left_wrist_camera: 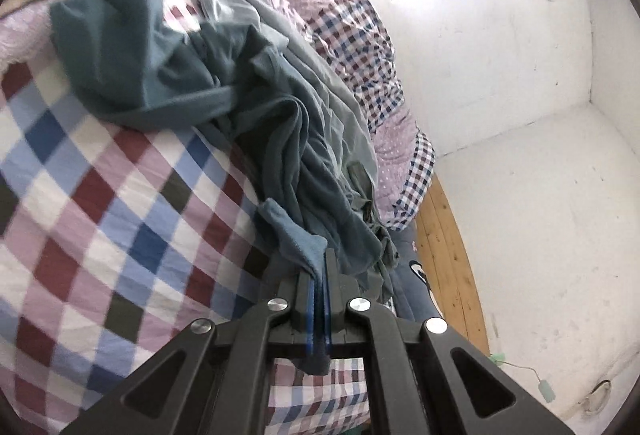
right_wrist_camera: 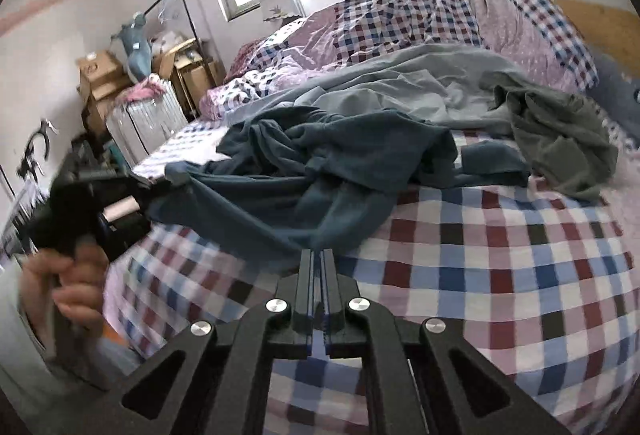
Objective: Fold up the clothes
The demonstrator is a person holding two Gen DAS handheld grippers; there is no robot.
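The fingers of the left gripper (left_wrist_camera: 319,267) are pressed together on a corner of the dark teal garment (left_wrist_camera: 168,75), a soft, fleece-like cloth whose pinched edge is seen folded between the blue pads. The fingers of the right gripper (right_wrist_camera: 317,267) are likewise closed, with a thin edge of the same teal garment (right_wrist_camera: 320,171) apparently caught at their tips, though the contact is partly hidden. From both grips the garment is drawn in taut ridges, then lies crumpled in heavy folds across the bed (right_wrist_camera: 500,255), which is covered by a flat checked sheet of red, blue, white and lilac squares. Behind it a smoother pale grey-blue cloth (right_wrist_camera: 400,83) and a rumpled olive garment (right_wrist_camera: 560,139) are heaped. In the right wrist view the left hand (right_wrist_camera: 72,275), blurred, is seen wrapped around its gripper's handle at the bed's edge.
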